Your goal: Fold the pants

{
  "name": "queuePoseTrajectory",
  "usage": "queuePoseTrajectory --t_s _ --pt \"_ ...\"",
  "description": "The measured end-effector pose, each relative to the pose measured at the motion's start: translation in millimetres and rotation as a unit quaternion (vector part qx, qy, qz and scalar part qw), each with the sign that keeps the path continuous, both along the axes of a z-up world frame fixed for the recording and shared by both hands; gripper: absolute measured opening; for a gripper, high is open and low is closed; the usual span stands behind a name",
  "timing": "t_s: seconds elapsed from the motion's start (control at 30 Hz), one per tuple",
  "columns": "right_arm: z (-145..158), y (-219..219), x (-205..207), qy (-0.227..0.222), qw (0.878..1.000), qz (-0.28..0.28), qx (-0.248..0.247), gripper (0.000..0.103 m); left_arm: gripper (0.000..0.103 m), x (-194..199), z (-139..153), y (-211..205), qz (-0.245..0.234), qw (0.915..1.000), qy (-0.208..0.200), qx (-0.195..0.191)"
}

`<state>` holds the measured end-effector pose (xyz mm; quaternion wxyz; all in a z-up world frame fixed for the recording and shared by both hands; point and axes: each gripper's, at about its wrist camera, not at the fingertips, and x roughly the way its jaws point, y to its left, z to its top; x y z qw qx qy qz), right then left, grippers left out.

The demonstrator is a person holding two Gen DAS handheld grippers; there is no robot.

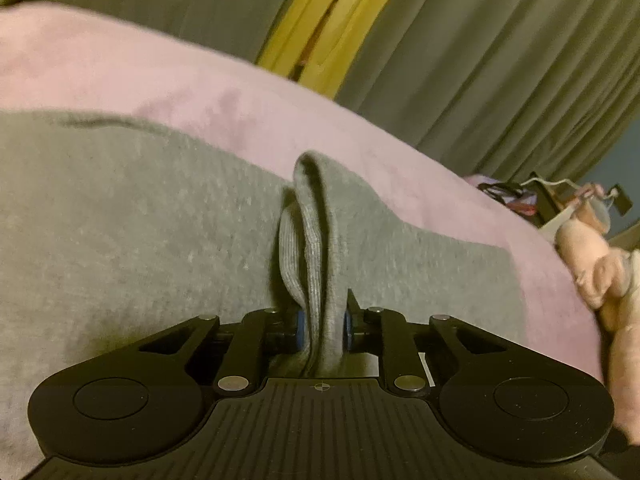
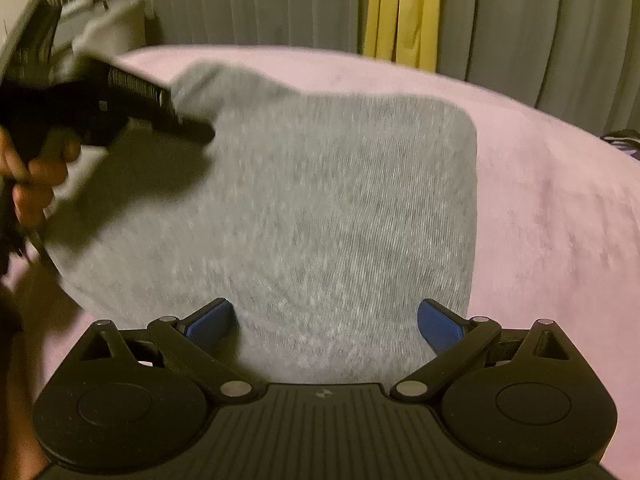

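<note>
Pink blanket [image 1: 160, 80] under grey pants [image 2: 320, 200]. Left gripper [image 1: 323, 328] clenched on ribbed cuff [image 1: 308, 232] at lower centre — thin bite could slip; right gripper [image 2: 324, 322] released, jaws wide — cloth may drag.

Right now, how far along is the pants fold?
Done: grey pants lie flat on the pink blanket. In hand: left gripper is shut on a ribbed cuff; right gripper is open over the cloth, gripping nothing. Left: carrying the cuff over and squaring up.

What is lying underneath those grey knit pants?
A soft pink fleece blanket shows all around the grey knit pants, so they rest on it. Whatever sits beneath the blanket, or directly under the pants' middle, is covered and cannot be seen.
</note>
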<state>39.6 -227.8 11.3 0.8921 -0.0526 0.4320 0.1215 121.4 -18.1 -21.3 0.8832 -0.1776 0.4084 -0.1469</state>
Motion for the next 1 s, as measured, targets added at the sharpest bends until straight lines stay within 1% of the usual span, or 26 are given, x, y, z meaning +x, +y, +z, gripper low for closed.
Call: queuePoseTrajectory --t_s 0.1,0.17,0.27,0.33,0.43,0.47,0.5,0.53,0.57,0.6,0.63,0.7,0.8,0.87,0.93,1.0 --pt "18 -6 -10 -0.047 0.998 0.002 0.042 0.099 0.018 -11 14 -2 0.005 0.9998 -0.018 0.008" --pt "28 -10 -14 -0.067 0.995 -0.007 0.074 0.099 0.018 -14 22 -1 0.009 0.9996 -0.025 0.005" --pt "32 -11 -13 -0.071 0.993 -0.018 0.098 0.099 0.018 -19 29 0 0.017 0.9987 -0.04 0.027" --pt "30 -10 -13 -0.069 0.993 -0.019 0.094 0.099 0.018 -18 29 1 0.024 0.9978 -0.042 0.046" --pt "21 -14 -7 -0.047 0.995 -0.027 0.085 0.099 0.019 -10 17 9 0.052 0.9976 -0.026 0.039" --pt "16 -16 -4 -0.035 0.996 -0.031 0.081 0.099 0.022 -6 9 12 0.062 0.9972 -0.014 0.04" --pt "9 -18 1 -0.018 0.996 -0.034 0.075 0.099 0.029 -3 -1 16 0.074 0.9966 0.004 0.037" --pt "3 -17 4 -0.003 0.997 -0.036 0.069 0.099 0.03 -2 -6 20 0.083 0.9961 0.012 0.025" --pt "-2 -17 7 0.008 0.997 -0.037 0.064 0.099 0.033 -3 -5 24 0.093 0.9956 0.014 0.005" --pt "-5 -16 9 0.012 0.998 -0.035 0.055 0.099 0.038 -5 -1 26 0.101 0.9948 0.015 0.002" --pt "-6 -14 9 0.01 0.998 -0.033 0.046 0.099 0.042 -8 4 28 0.111 0.9937 0.01 0.008" --pt "-8 -9 8 0.007 0.999 -0.028 0.026 0.099 0.054 -15 15 32 0.123 0.9922 -0.006 0.019" --pt "-10 -3 5 0.005 1.0 -0.023 0.007 0.099 0.059 -28 26 48 0.133 0.9912 0.0 0.006" --pt "-11 2 10 0.003 1.0 -0.021 0.002 0.099 0.064 -34 34 58 0.148 0.9888 0.011 0.011" --pt "-11 7 12 -0.001 1.0 -0.021 0.0 0.099 0.07 -45 42 76 0.168 0.9857 0.008 0.016" --pt "-12 9 14 -0.004 1.0 -0.022 -0.005 0.099 0.078 -54 51 97 0.199 0.9796 0.007 0.026"
